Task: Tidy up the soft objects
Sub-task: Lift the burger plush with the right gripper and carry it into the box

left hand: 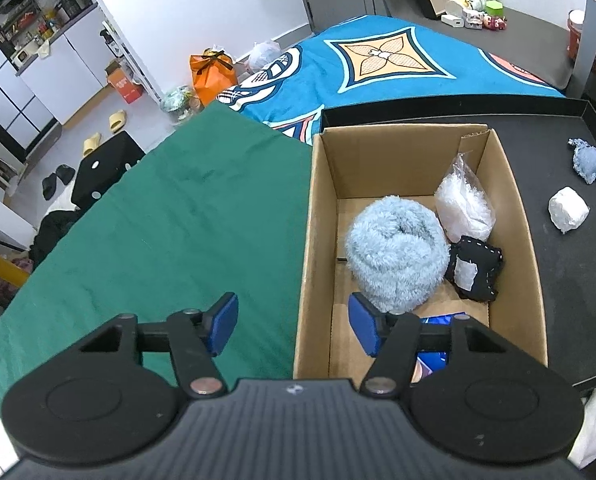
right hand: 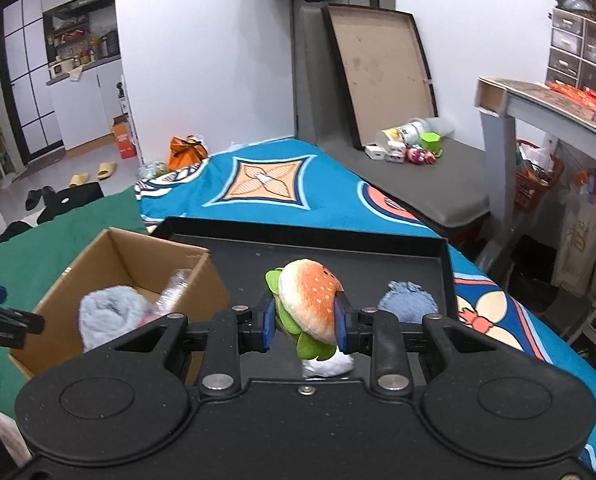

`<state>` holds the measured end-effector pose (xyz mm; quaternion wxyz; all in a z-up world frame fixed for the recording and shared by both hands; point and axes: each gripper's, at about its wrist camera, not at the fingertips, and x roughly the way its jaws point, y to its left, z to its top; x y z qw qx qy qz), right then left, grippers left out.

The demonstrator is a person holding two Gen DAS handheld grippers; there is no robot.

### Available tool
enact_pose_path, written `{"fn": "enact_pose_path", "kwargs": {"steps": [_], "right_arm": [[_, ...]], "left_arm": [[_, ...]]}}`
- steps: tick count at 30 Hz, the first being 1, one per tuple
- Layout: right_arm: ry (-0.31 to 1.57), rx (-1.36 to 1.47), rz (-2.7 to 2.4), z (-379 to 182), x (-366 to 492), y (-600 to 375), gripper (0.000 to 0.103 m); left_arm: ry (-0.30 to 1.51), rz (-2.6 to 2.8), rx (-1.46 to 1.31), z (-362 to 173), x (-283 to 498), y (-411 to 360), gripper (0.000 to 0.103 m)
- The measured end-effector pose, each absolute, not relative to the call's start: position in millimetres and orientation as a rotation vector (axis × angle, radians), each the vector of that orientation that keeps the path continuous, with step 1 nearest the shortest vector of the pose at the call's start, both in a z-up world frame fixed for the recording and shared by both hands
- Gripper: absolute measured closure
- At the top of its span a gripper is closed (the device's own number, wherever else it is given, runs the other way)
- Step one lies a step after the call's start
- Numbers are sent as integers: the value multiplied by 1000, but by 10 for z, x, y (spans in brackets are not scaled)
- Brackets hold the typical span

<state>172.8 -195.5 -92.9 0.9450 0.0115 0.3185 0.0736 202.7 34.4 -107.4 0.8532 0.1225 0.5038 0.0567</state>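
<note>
A cardboard box (left hand: 318,216) holds a fluffy light-blue roll (left hand: 398,252), a clear bag of white stuffing (left hand: 464,204) and a small black stitched pillow (left hand: 474,270). My left gripper (left hand: 293,328) is open and empty, straddling the box's near-left wall. On the black tray (left hand: 558,272) lie a white soft lump (left hand: 568,210) and a blue-grey soft piece (left hand: 588,160). My right gripper (right hand: 306,322) is shut on a plush hamburger (right hand: 308,300), held above the tray (right hand: 338,248) to the right of the box (right hand: 109,256). The blue-grey piece (right hand: 408,306) and the white lump (right hand: 326,366) lie below it.
The box and tray rest on a bed with a green sheet (left hand: 169,220) and a blue patterned blanket (left hand: 378,68). A grey mattress with toys (right hand: 410,148) and a shelf unit (right hand: 546,120) stand to the right. The floor with slippers (left hand: 117,120) lies to the left.
</note>
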Motion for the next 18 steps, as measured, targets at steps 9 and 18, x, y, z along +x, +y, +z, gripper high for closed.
{"fn": "enact_pose_path", "kwargs": {"steps": [9,18], "right_arm": [[629,11,196,-769,1715,-1604,75],[653,19,248,-733,1733,-1261,75]], "left_arm": [[1111,108,226,-1168,2033,445,59],[1185,117,206,-1276,2084,520,70]]}}
